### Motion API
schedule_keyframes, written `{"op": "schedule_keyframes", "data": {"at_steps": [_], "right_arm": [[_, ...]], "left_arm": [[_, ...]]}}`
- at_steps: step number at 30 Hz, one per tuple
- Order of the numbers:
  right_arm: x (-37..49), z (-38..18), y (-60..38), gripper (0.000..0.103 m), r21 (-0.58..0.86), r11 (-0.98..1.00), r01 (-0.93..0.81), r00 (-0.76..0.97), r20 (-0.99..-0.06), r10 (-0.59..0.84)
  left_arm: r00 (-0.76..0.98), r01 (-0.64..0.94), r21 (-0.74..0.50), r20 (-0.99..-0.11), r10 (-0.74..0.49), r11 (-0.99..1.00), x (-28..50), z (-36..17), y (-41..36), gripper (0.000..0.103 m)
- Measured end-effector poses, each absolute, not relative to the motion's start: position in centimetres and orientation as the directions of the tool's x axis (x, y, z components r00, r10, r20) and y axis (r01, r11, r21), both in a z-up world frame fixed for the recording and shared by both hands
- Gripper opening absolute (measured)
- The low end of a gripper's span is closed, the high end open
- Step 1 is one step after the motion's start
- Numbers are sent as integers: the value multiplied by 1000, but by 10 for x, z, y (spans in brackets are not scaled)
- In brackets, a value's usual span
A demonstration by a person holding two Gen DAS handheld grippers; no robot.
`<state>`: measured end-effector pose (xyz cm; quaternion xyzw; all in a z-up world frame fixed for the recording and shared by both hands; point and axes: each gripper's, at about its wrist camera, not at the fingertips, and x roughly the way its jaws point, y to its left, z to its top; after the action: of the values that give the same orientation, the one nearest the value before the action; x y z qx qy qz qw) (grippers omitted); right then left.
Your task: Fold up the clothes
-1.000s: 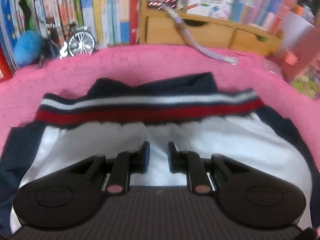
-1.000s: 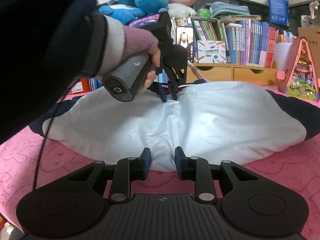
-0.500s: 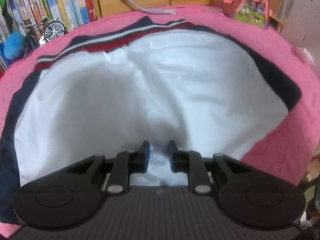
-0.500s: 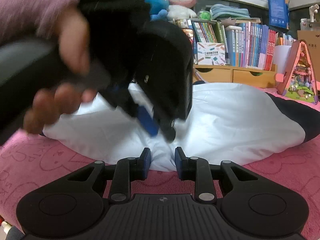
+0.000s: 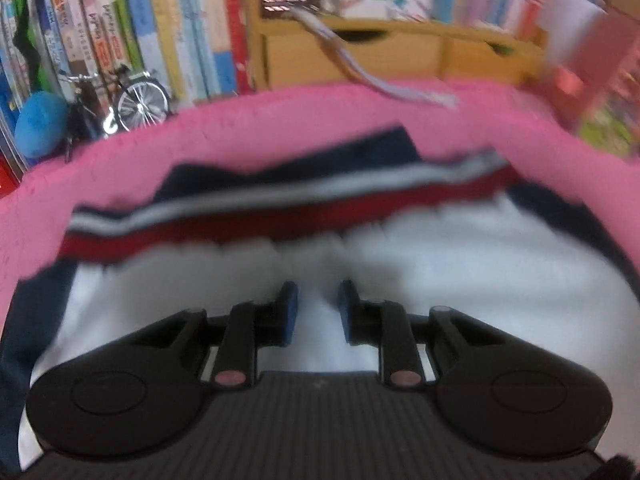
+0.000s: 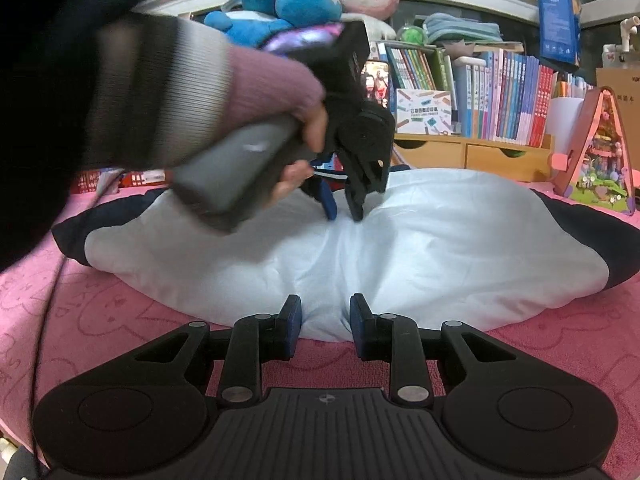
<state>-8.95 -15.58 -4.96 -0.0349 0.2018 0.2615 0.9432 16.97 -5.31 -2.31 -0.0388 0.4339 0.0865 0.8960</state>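
Observation:
A garment with a white body, navy sleeves and a red, white and navy striped hem lies flat on the pink cloth. My left gripper is open and empty, its tips just above the white fabric near the striped hem; it also shows in the right wrist view, held in a hand over the garment's far middle. My right gripper is open and empty at the garment's near edge, with a fold of white fabric between its fingers.
The pink cloth covers the surface. Behind it stand a wooden drawer unit, rows of books, plush toys, a toy house at the right and a model bicycle at the left.
My left gripper swung back toward me half a second ago, then returned to the far middle of the garment near the striped hem. The right gripper has stayed put.

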Motion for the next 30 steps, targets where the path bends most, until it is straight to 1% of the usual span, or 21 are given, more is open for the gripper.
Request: {"op": "schedule_keyframes", "data": {"at_steps": [2, 6, 9, 11, 13, 14, 15, 19, 22, 23, 26, 30], "right_arm": [[-90, -50, -156, 28, 41, 861, -508, 782, -398, 480], [-94, -51, -156, 28, 34, 866, -499, 792, -388, 472], [-94, -52, -158, 28, 38, 863, -504, 790, -385, 478], [-94, -52, -158, 28, 36, 863, -504, 791, -382, 478], [-94, -52, -158, 28, 36, 863, -503, 792, -381, 477], [-94, -52, -159, 28, 36, 863, -504, 791, -381, 478], [-94, -52, -159, 28, 37, 863, -504, 791, -381, 479], [-95, -52, -159, 28, 34, 863, -504, 792, -380, 477], [-95, -52, -159, 28, 33, 864, -503, 793, -380, 476], [-95, -52, -159, 28, 32, 864, -502, 794, -380, 475], [-94, -52, -160, 28, 29, 863, -504, 793, -380, 476], [-95, -52, -160, 28, 25, 863, -505, 794, -379, 475]], "left_arm": [[611, -212, -12, -782, 123, 977, 182, -23, -47, 22], [612, -184, 6, -781, 120, 983, 181, -22, -46, 22], [617, -204, 24, -773, 148, 979, 171, -18, -51, 22], [660, -211, 35, -732, 169, 977, 151, -7, -61, 21], [714, -160, 54, -683, 154, 986, 122, 8, -76, 21], [723, -113, 64, -679, 127, 991, 107, 15, -84, 22], [716, -71, 63, -692, 95, 995, 94, 19, -90, 23], [580, 39, -4, -814, -26, 999, 59, 14, -104, 23], [509, 52, -3, -860, -29, 999, 50, -2, -109, 23], [489, 54, 1, -872, -25, 999, 48, -8, -110, 25], [516, 35, 6, -857, -13, 999, 56, -11, -107, 25], [559, 5, 43, -829, 33, 999, 89, -16, -101, 27]]}}
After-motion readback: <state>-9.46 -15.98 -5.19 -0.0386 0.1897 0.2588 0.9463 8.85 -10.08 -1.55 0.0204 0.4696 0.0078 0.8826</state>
